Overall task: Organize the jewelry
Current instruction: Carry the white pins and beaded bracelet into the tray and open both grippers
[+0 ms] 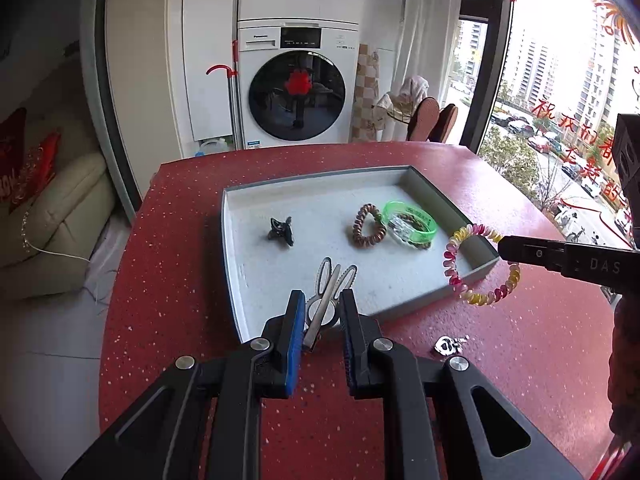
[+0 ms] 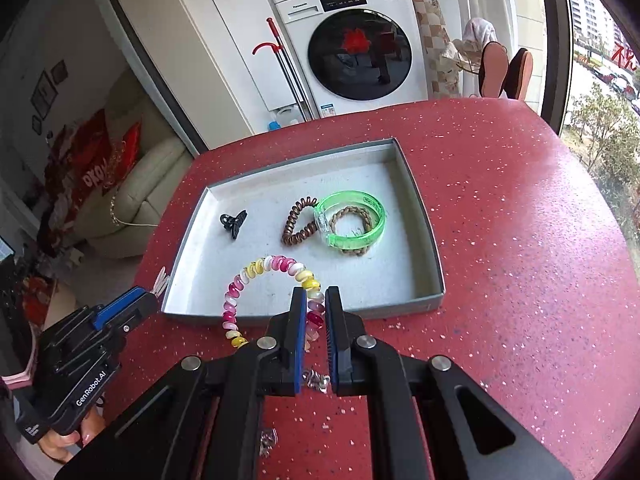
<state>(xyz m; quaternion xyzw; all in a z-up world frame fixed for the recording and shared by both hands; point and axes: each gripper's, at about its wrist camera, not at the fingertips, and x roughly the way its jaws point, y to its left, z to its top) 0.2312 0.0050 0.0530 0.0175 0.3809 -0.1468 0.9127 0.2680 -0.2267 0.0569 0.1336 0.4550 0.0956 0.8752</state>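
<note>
Spiral bracelet pinched in right tongs, above tray.

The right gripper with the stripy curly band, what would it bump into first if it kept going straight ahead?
Probably the grey tray's near wall, or its white floor just beyond; depth is hard to judge.

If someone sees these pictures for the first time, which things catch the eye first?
The pink and yellow spiral bracelet, hanging from the shut right hand-held gripper over the near edge of the grey tray, stands out first. Next comes the bright green bangle inside the tray, then the silver hair clips pinched in the left hand-held gripper.
</note>
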